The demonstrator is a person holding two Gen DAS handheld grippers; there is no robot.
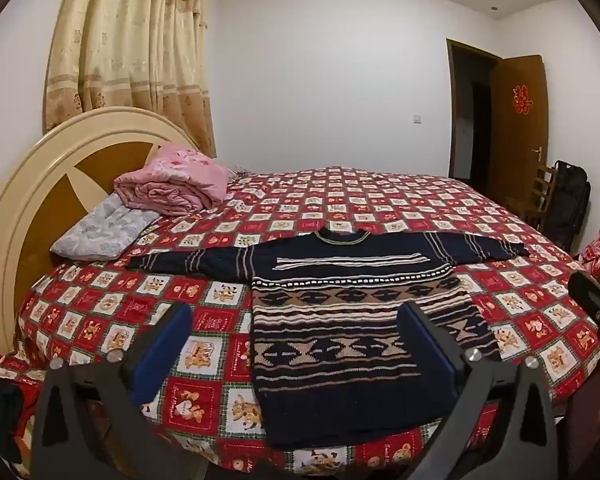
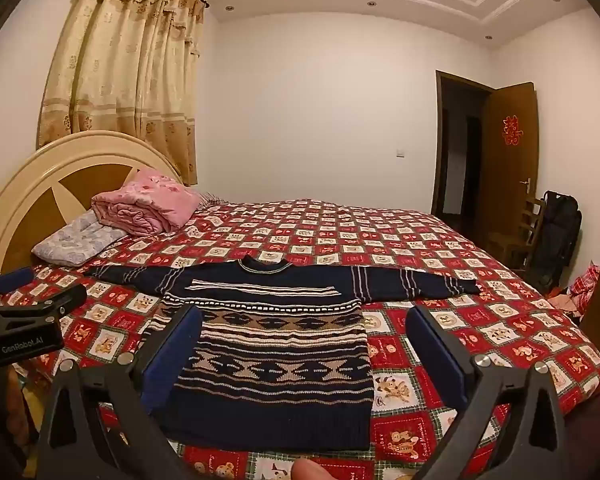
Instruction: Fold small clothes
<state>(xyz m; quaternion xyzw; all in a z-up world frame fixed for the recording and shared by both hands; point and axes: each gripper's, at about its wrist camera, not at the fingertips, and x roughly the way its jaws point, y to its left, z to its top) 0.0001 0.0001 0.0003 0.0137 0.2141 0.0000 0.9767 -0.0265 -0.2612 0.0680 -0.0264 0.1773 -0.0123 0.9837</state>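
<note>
A small navy knitted sweater [image 1: 340, 312] with beige and white patterned bands lies flat on the bed, face up, both sleeves stretched out sideways, hem toward me. My left gripper [image 1: 296, 312] hovers open above the near edge of the bed, its blue-padded fingers wide apart with nothing between them; it stands over the sweater's lower left part. In the right wrist view the same sweater [image 2: 276, 344] shows, and my right gripper [image 2: 304, 316] is likewise open and empty, over the sweater's lower right side. The left gripper's body [image 2: 24, 328] appears at the left edge there.
The bed carries a red checked cover [image 1: 380, 196] with bear prints. A pink folded quilt [image 1: 172, 184] and a grey pillow [image 1: 104, 232] lie by the cream headboard [image 1: 60, 148]. A chair and dark bag [image 1: 560, 204] stand near the open brown door [image 1: 516, 120]. A fingertip [image 2: 308, 470] shows at the bottom.
</note>
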